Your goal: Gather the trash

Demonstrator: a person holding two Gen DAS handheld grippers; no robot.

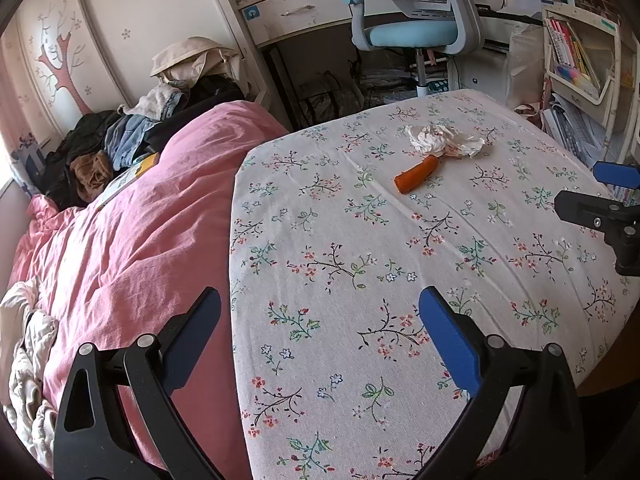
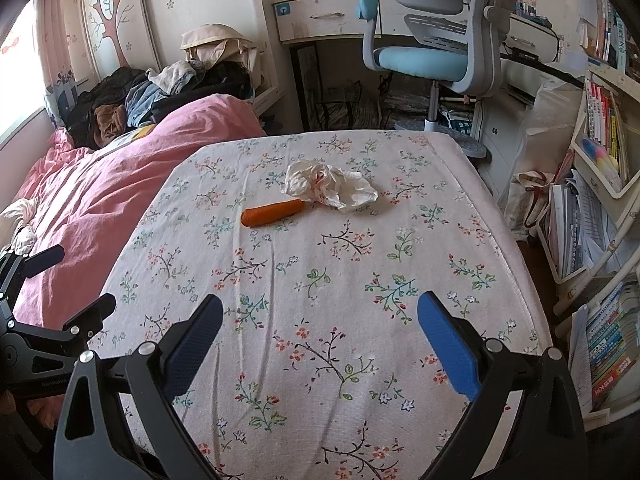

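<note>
Both tools — left (image 1: 320, 336), right (image 2: 320, 340) — wide open, empty | carrot (image 2: 272, 213) lengthwise left-right, touching tissue (image 2: 332, 186)

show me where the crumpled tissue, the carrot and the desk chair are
crumpled tissue (image 2: 330, 186), right wrist view, middle of the wad
carrot (image 2: 272, 213), right wrist view, middle of its orange body
desk chair (image 2: 422, 62), right wrist view, blue seat cushion

both wrist views face the floral bedsheet (image 1: 360, 264) from nearby.
</note>
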